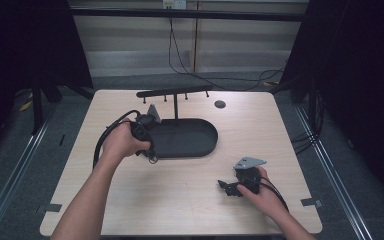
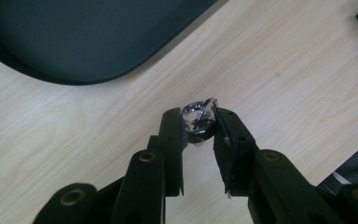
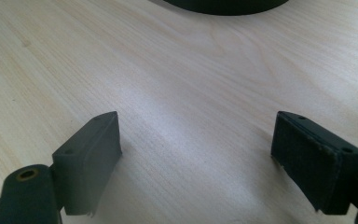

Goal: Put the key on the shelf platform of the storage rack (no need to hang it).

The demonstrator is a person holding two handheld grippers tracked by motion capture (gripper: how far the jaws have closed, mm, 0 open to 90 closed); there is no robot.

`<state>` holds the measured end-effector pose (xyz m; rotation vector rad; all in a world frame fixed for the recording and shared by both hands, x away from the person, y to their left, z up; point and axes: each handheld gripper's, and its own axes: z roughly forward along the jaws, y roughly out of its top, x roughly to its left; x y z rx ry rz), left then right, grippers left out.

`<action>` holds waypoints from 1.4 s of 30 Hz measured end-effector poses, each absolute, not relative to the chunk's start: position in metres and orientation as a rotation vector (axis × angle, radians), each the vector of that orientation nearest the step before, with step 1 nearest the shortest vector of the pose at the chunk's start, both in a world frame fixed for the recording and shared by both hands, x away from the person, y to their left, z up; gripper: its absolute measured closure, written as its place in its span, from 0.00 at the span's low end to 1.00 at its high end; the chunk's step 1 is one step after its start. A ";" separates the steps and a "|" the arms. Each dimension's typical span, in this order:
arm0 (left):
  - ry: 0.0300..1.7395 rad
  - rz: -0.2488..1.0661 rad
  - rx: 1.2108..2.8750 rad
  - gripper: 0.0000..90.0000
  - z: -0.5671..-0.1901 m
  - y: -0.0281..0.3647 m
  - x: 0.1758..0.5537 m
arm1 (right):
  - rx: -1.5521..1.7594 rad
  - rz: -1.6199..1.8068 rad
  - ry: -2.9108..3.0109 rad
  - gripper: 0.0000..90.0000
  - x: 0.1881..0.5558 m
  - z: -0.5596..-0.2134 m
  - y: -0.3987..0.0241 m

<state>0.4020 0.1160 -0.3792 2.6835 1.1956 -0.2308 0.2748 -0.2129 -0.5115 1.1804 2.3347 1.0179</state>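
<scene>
Right at the tips of the left tongs (image 2: 199,122) sits a small shiny silver ring (image 2: 198,117), pinched between the two black jaws, which are drawn narrow around it and hold it just above the pale wooden surface (image 2: 284,70). Just beyond the ring, toward the top of the left gripper view, lies the curved edge of a dark oval tray (image 2: 88,37); what shows of its flat floor holds nothing. From the high view the left hand (image 1: 122,142) carries its tongs at the tray's (image 1: 200,150) near left edge, and the tray's floor looks bare there too. A thin black post rises from the tray's far side and carries a long black bar (image 1: 174,91) with short pegs hanging from it. Well apart, near the front right of the surface, the right hand (image 1: 264,192) holds the right tongs (image 3: 196,154) low over bare wood, their jaws spread wide with nothing between them. A small dark round disc (image 1: 220,104) sits on the surface near the far edge.
</scene>
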 end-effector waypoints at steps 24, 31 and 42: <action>1.208 -0.216 2.679 0.81 -0.367 0.098 0.423 | 1.178 1.017 2.336 0.17 0.275 -0.511 -0.213; 1.203 -0.222 2.675 0.81 -0.368 0.094 0.430 | 1.179 1.018 2.335 0.17 0.275 -0.511 -0.213; 1.216 -0.213 2.658 0.81 -0.370 0.090 0.439 | 1.178 1.018 2.336 0.17 0.275 -0.511 -0.213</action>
